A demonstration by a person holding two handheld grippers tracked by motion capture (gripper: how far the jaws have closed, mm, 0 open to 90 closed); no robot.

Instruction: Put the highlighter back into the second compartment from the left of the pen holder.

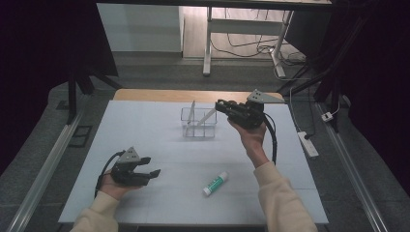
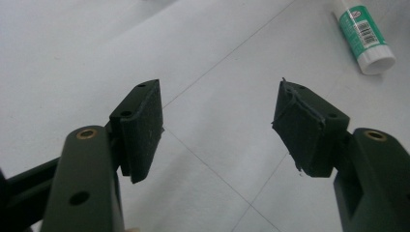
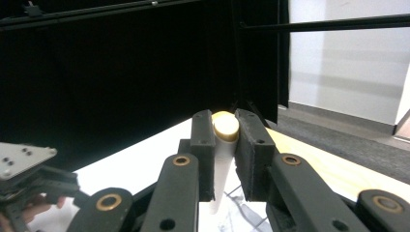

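Observation:
My right gripper (image 1: pixel 220 105) hangs over a clear plastic organiser (image 1: pixel 198 129) at the middle of the white mat, shut on a white pen with a yellow end (image 3: pixel 225 126). The pen (image 1: pixel 208 116) slants down-left into the organiser. In the right gripper view the jaws (image 3: pixel 226 145) clamp the pen just below its yellow end. A second thin white stick (image 1: pixel 191 112) leans in the organiser's left part. My left gripper (image 1: pixel 150 167) rests low at the front left, open and holding nothing (image 2: pixel 217 125). A green-and-white glue stick (image 1: pixel 215 183) (image 2: pixel 365 36) lies on the mat right of it.
The white mat (image 1: pixel 145 130) covers a wooden table whose far edge (image 1: pixel 169 94) shows behind it. A power strip (image 1: pixel 308 143) lies off the table's right side. Table legs and cables stand on the floor beyond.

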